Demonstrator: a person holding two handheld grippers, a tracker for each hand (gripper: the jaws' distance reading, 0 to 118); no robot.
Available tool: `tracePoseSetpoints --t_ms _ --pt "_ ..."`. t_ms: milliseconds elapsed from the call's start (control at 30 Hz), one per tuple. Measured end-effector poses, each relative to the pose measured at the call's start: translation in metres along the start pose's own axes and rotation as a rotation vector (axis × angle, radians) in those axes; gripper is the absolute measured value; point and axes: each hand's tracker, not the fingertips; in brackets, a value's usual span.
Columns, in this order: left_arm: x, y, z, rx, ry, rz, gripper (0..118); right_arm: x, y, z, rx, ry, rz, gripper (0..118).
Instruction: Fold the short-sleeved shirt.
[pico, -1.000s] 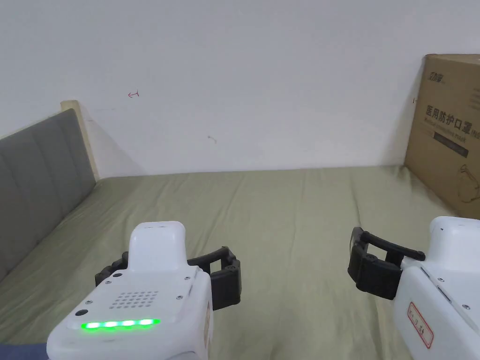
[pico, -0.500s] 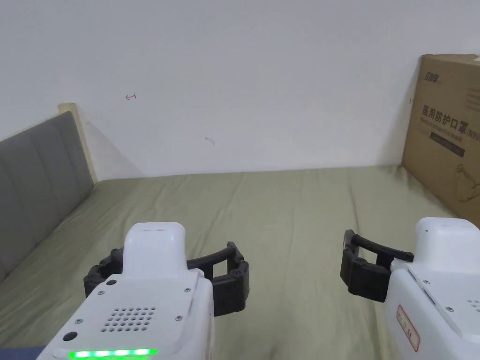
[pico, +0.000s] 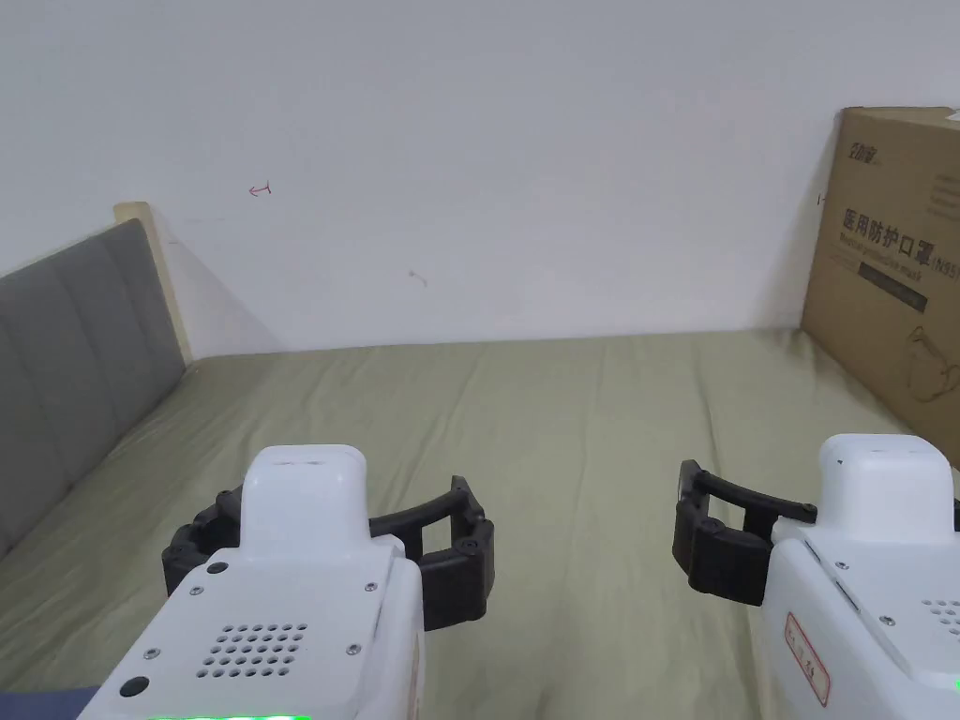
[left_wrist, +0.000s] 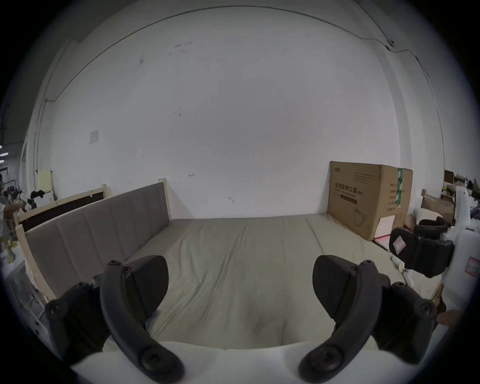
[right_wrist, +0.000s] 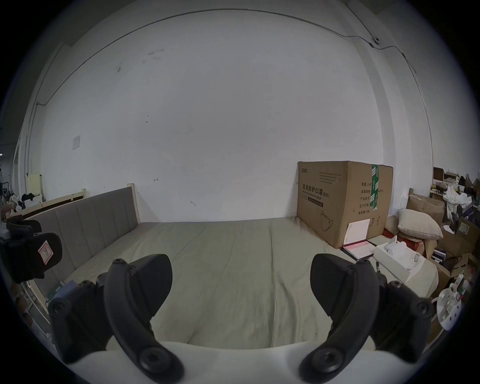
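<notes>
- Here, the left claw hovers over the green bed sheet, jaws spread, gripping nothing
- The right claw hovers alongside, well apart, likewise spread
- A cardboard box stands at the bed's far right

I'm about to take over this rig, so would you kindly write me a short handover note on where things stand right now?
Left claw: open, holding nothing, above the green bed sheet.
Right claw: open, holding nothing, level with the left one over the same sheet.
Shirt: I cannot see it from here; the sheet ahead holds only a cardboard box at its far right, against the wall.
Done: no fold is visible.
Left: find the short-sleeved shirt, lay it flat, then do the whole fold.
</notes>
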Motion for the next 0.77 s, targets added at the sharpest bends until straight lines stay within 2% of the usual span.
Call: tracePoseSetpoints --t_ms 167,333,500,767 --pt "-0.0001 0.0019 -0.0008 -0.007 0.022 -0.024 113 -0.0006 0.0012 0.0008 0.009 -0.001 0.008 109" --pt "-0.0031 0.0019 -0.0003 -0.026 0.001 0.009 114 0.0001 0.0018 0.0009 0.010 -0.001 0.003 109" --pt "0.0004 -0.0015 -0.0009 -0.017 0.040 -0.032 114 0.0001 0.0012 0.0005 0.008 0.000 0.012 109" --pt "-0.0025 0.0002 -0.0028 -0.032 0.014 -0.012 114 -0.0016 0.0009 0.0005 0.005 0.002 0.018 109"
